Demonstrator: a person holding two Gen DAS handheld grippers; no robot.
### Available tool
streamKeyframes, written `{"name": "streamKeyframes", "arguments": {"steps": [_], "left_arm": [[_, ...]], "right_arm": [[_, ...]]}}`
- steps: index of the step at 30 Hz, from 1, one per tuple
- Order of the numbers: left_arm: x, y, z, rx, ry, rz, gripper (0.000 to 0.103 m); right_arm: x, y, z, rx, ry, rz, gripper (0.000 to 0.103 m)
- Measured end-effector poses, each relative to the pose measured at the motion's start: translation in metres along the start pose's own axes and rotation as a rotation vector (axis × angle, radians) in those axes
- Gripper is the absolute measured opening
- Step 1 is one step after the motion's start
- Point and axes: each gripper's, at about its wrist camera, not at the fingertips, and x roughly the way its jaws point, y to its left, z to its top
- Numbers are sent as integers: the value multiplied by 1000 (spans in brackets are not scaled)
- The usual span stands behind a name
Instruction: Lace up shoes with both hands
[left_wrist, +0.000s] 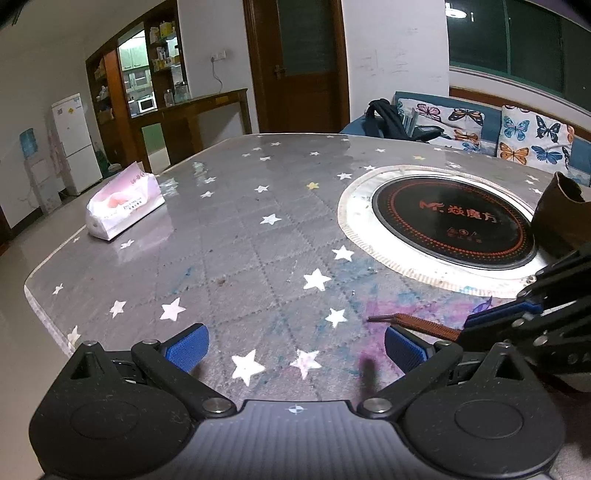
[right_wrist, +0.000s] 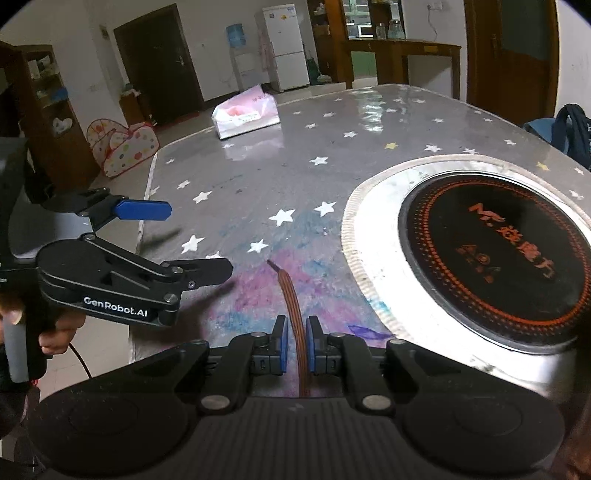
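The right wrist view looks down over a grey table (right_wrist: 258, 177) whose cover is printed with white stars. The right gripper (right_wrist: 296, 345) has its two blue pads drawn narrow, with a flat brown shoelace (right_wrist: 293, 314) running up between them; a thin gap shows on each side of the lace, so the pads do not appear to press on it. The lace's dark tip lies on the table ahead of the fingers. To the left, a hand (right_wrist: 55, 332) holds the left gripper (right_wrist: 199, 240) with its jaws spread wide and nothing between them. The left wrist view shows that gripper's blue pads (left_wrist: 188, 350) far apart above the table, the lace at lower right, and a brown shoe (left_wrist: 563, 218) at the right edge, beside a round black cooktop (left_wrist: 454, 225). A pink tissue pack (left_wrist: 123, 201) lies further off to the left.
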Motion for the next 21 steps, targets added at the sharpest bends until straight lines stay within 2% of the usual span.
{"name": "streamKeyframes", "arguments": {"steps": [5,7,13,16,19,21], "left_arm": [[1,0,0,0,-2,-4,103],[1,0,0,1,-3,-6,103],[2,-2,-1,4,-4,-15,103],[4,-6,0,11,-2,-21,103],[4,-9,0,17,0,-28,103],[3,-11,1,27,-2,-30,103]], "right_arm": [[4,7,-1,-30,1,-19,9],[0,11,-5,-46,14,-16,4],[-25,22,-27,-93,68,-50,3],[-35,23,-35,-82,72,-49,8],[-36,23,-35,-67,54,-44,22],[-30,22,-31,-47,43,-38,23]]}}
